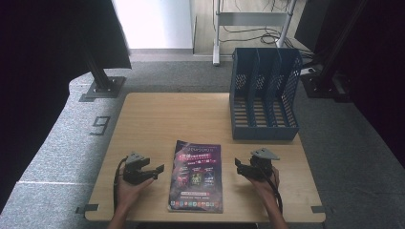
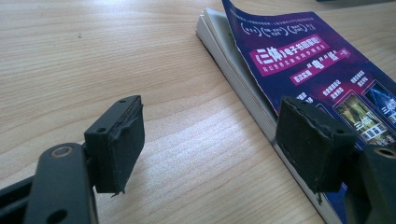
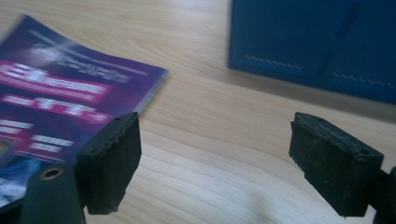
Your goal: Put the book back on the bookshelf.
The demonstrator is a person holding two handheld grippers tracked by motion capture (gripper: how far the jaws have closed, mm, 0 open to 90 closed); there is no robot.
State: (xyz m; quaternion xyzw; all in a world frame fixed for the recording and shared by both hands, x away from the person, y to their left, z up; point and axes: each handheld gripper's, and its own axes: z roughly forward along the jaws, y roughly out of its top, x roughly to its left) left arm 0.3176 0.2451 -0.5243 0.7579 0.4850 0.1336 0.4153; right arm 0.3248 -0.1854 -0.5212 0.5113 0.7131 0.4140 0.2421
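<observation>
1. The left gripper [image 1: 154, 171] is holding its fingers [image 2: 119, 142] wide apart with nothing between them, low over the surface [image 1: 157, 119], just beside the magazine's left edge.
2. The right gripper [image 1: 239, 166] is also keeping its fingers [image 3: 112, 158] spread and empty, just beside the magazine's right edge, pointing inward.
3. The magazine [image 1: 197, 175] is lying flat between the 2 grippers near the front edge, purple cover up; in the left gripper view its top corner is curling up off the pages.
4. Flanking it from both sides is likely setting up a 2-handed lift, 1 gripper per long edge.
5. A blue file rack [image 1: 264, 93] is standing upright at the far right of the surface, its 3 slots empty and open toward the person, probably waiting for the magazine.
6. The wooden surface is sitting on grey carpet; stand bases and cables are lying beyond it.
</observation>
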